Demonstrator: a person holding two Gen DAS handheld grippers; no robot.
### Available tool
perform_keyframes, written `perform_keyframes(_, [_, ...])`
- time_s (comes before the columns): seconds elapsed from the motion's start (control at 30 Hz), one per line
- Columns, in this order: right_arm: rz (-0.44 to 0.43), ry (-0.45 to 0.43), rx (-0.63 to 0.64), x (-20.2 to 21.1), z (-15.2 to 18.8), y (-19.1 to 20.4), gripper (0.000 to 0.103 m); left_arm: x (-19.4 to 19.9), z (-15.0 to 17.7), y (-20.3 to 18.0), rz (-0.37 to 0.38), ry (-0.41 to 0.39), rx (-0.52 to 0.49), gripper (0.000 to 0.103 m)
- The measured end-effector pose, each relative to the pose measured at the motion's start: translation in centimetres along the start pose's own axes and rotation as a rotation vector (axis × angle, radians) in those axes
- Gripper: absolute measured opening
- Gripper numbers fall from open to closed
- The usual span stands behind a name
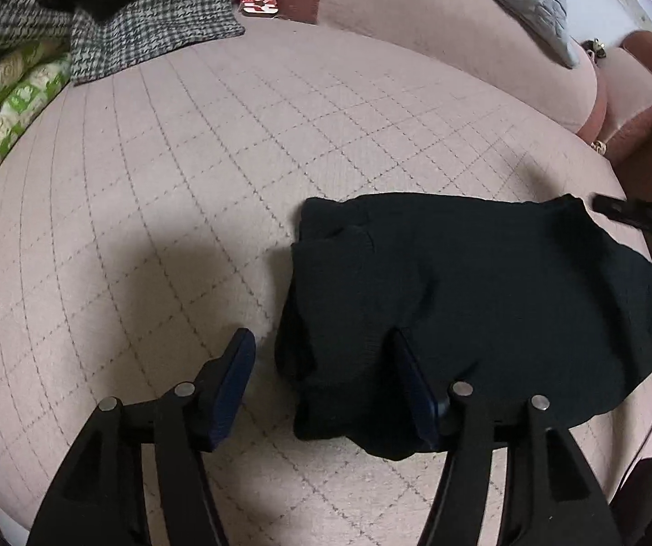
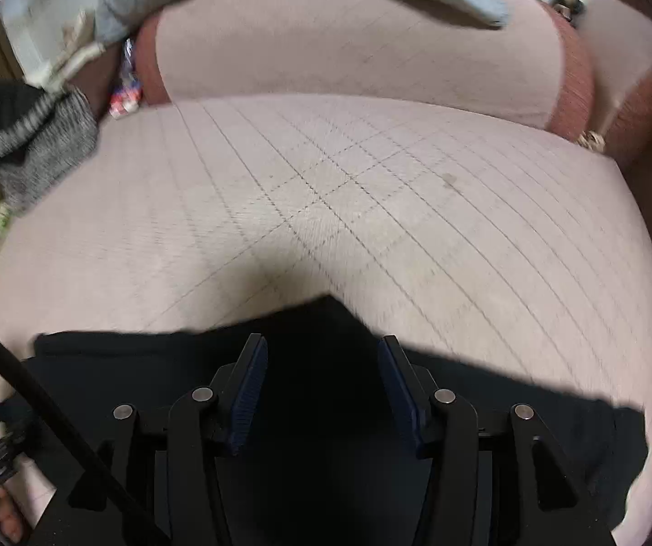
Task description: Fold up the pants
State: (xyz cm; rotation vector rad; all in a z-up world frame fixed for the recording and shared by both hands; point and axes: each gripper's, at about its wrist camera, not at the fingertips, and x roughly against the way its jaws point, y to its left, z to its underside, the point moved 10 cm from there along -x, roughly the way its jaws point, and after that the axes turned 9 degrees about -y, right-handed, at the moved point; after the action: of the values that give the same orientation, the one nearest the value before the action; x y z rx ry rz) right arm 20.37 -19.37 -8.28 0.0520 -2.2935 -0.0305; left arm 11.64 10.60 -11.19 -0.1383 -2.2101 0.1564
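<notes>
Pants (image 1: pixel 471 300) are lying in a folded black bundle on the pink sofa seat (image 1: pixel 189 182), looking soft and floppy, best pinched at an edge. Left gripper (image 1: pixel 321 355) and right gripper (image 2: pixel 321 359) are both hanging with fingers apart, holding nothing.

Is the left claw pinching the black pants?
No, the left claw is wide open, with the black pants lying loose on the couch.

Dim indoor light. My left view sharp, heavy fisheye bend, dark corners. My right view motion-blurred. Soft shadows on sofa seat (image 1: pixel 189 182).
</notes>
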Motion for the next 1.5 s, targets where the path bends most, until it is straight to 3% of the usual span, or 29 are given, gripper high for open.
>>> perform_keyframes(0.07, [0.057, 0.054, 0.066, -2.5, -0.1, -0.1, 0.064, -0.3, -0.2, 0.0, -0.003, -0.002, -0.001, 0.064])
perform_keyframes(0.13, [0.076, 0.103, 0.105, -4.1, 0.5, -0.2, 0.065, -0.4, -0.3, -0.2, -0.017, -0.005, -0.02, 0.065])
perform_keyframes(0.2, [0.028, 0.097, 0.094, -4.3, 0.6, 0.4, 0.025, -0.1, 0.2, -0.4, -0.025, -0.007, -0.034, 0.065])
perform_keyframes(0.27, [0.059, 0.083, 0.103, -4.0, 0.3, 0.2, 0.013, 0.0, 0.2, -0.3, -0.026, -0.008, -0.036, 0.065])
perform_keyframes(0.47, [0.092, 0.026, 0.008, -4.0, -1.3, -2.3, 0.006, -0.2, -0.1, 0.1, -0.008, -0.006, -0.011, 0.066])
perform_keyframes(0.5, [0.101, 0.024, -0.003, -4.2, -1.5, -2.4, 0.0, -0.2, -0.1, 0.1, -0.007, -0.006, -0.012, 0.066])
perform_keyframes(0.67, [0.262, 0.007, -0.012, -4.7, -2.7, -4.7, 0.0, 0.4, -0.5, 0.8, 0.034, 0.002, 0.035, 0.066])
perform_keyframes(0.8, [0.222, -0.05, -0.001, -1.7, -3.5, -3.3, 0.006, 1.8, -1.8, 3.8, 0.037, -0.038, 0.149, 0.066])
perform_keyframes(0.9, [0.119, -0.069, 0.033, 1.2, -3.4, 0.0, 0.008, 2.4, -2.6, 7.3, -0.039, -0.065, 0.233, 0.066])
perform_keyframes(0.93, [0.061, -0.068, 0.037, 2.1, -3.2, 1.9, 0.01, 2.4, -2.7, 7.9, -0.047, -0.064, 0.253, 0.066])
perform_keyframes(1.0, [-0.066, -0.045, 0.037, 3.3, -2.5, 5.8, 0.027, 2.5, -2.5, 9.6, -0.059, -0.059, 0.321, 0.065])
perform_keyframes(1.1, [-0.296, 0.038, 0.024, 4.5, -0.3, 12.9, 0.031, 3.0, -2.6, 11.4, -0.078, -0.073, 0.378, 0.065])
perform_keyframes(1.2, [-0.374, 0.092, 0.051, 4.7, 2.8, 18.6, 0.034, 3.8, -2.8, 12.5, -0.07, -0.097, 0.438, 0.065])
perform_keyframes(1.23, [-0.379, 0.103, 0.075, 4.8, 3.8, 20.3, 0.036, 4.0, -2.8, 12.9, -0.069, -0.104, 0.457, 0.065])
perform_keyframes(1.3, [-0.36, 0.102, 0.127, 4.4, 4.6, 23.5, 0.052, 4.3, -2.9, 13.6, -0.071, -0.113, 0.486, 0.065])
perform_keyframes(1.37, [-0.343, 0.094, 0.165, 4.3, 5.2, 25.4, 0.059, 4.4, -2.9, 14.0, -0.066, -0.117, 0.502, 0.065])
perform_keyframes(1.47, [-0.262, 0.093, 0.231, 3.1, 5.9, 26.5, 0.059, 4.6, -3.1, 14.2, -0.049, -0.124, 0.511, 0.065])
perform_keyframes(1.5, [-0.218, 0.1, 0.267, 2.5, 6.2, 26.1, 0.038, 4.8, -3.0, 14.2, -0.043, -0.125, 0.511, 0.065])
